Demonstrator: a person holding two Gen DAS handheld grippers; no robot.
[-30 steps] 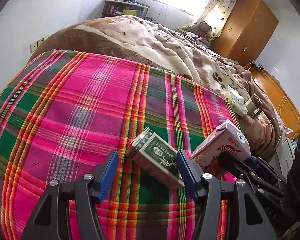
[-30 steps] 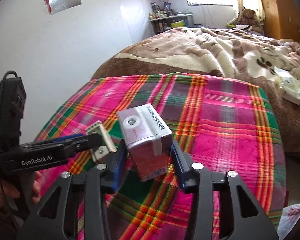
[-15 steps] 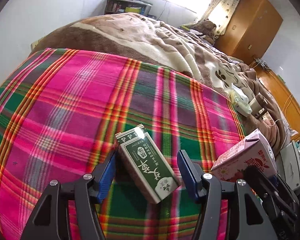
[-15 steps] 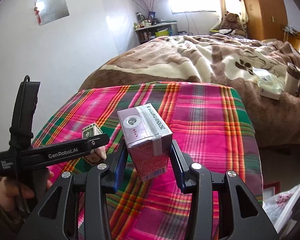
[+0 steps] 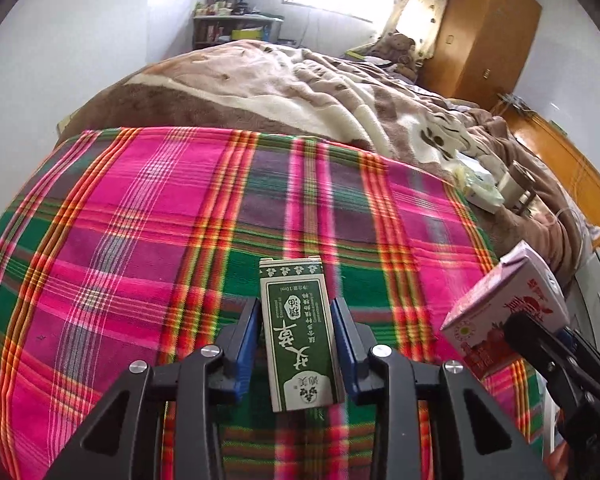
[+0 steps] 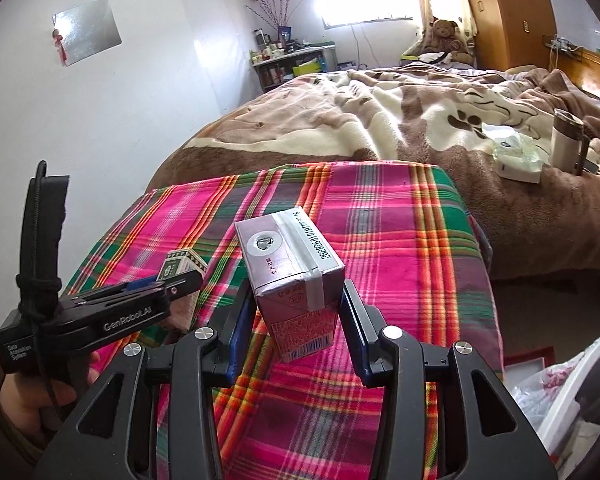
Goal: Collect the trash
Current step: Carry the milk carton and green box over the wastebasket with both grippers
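A green-and-white small box [image 5: 298,336] lies lengthwise on the pink plaid cloth [image 5: 140,240]. My left gripper [image 5: 296,308] is closing on it, with both blue pads against its long sides. The same box [image 6: 180,266] shows in the right wrist view, behind the left gripper's black finger. A pink drink carton [image 6: 292,276] is lifted above the cloth, and my right gripper [image 6: 298,292] is shut on its sides. In the left wrist view that carton [image 5: 504,308] hangs at the right edge of the cloth.
Beyond the cloth lies a brown and cream blanket [image 5: 300,88] with a tissue pack [image 6: 518,160] and a mug [image 6: 566,142] on it. A wooden wardrobe [image 5: 484,32] stands at the back right. A white plastic bag [image 6: 548,392] sits low on the right, past the cloth's edge.
The left jaws have narrowed onto the green box, which turned from slanted to straight between them. The pink carton in the right gripper has shifted further right.
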